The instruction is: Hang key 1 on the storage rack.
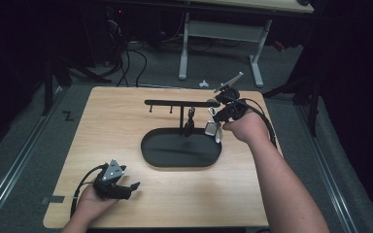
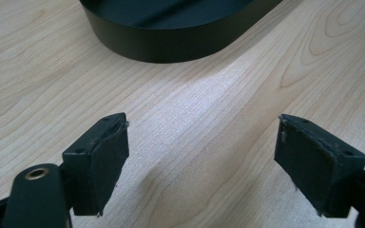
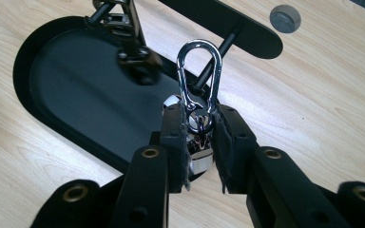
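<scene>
Right claw [image 3: 200, 142]: your pads are pinching the keyring [image 3: 198, 102] by its lower ring, so the loop end stands free above the pads, ready, I judge, to go over a peg.
Keyring: a shiny silver carabiner clip, long oval loop, gate shut, with a small ring and a bright metal piece hanging below between the pads.
Where it is: held over the right end of the tray [image 3: 38, 57], just under the right end of the rack bar [image 3: 228, 23], near a peg [image 3: 216, 61] but not yet on it.
Rack: the black bar has pegs along it; a dark clip [image 3: 123, 28] already hangs near the post.
Left claw [image 2: 202, 156]: spread wide, pinching nothing, parked low over the bench [image 2: 195, 95] in front of the tray, clear of your working hand.
Next: probably line the loop up with the peg.
</scene>
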Demonstrator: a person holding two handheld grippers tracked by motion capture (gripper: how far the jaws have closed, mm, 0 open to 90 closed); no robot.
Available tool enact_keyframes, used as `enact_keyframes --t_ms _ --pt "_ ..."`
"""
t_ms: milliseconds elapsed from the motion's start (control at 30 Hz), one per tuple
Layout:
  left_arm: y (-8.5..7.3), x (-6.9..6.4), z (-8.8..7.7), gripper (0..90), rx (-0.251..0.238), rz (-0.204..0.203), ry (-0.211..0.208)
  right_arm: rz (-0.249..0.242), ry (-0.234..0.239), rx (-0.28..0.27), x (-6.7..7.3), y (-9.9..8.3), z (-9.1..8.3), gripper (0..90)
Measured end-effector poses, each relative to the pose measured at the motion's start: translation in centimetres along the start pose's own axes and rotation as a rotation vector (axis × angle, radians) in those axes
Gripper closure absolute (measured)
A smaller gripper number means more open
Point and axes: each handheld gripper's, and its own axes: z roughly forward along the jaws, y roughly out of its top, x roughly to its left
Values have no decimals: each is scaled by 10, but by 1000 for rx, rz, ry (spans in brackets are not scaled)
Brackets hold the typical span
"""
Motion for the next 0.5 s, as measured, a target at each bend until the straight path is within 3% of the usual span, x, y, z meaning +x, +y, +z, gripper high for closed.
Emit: enact_keyframes --t_ms 500 --pt "-1 0 1 193 6 -2 -4 5 -4 8 0 -5 12 753"
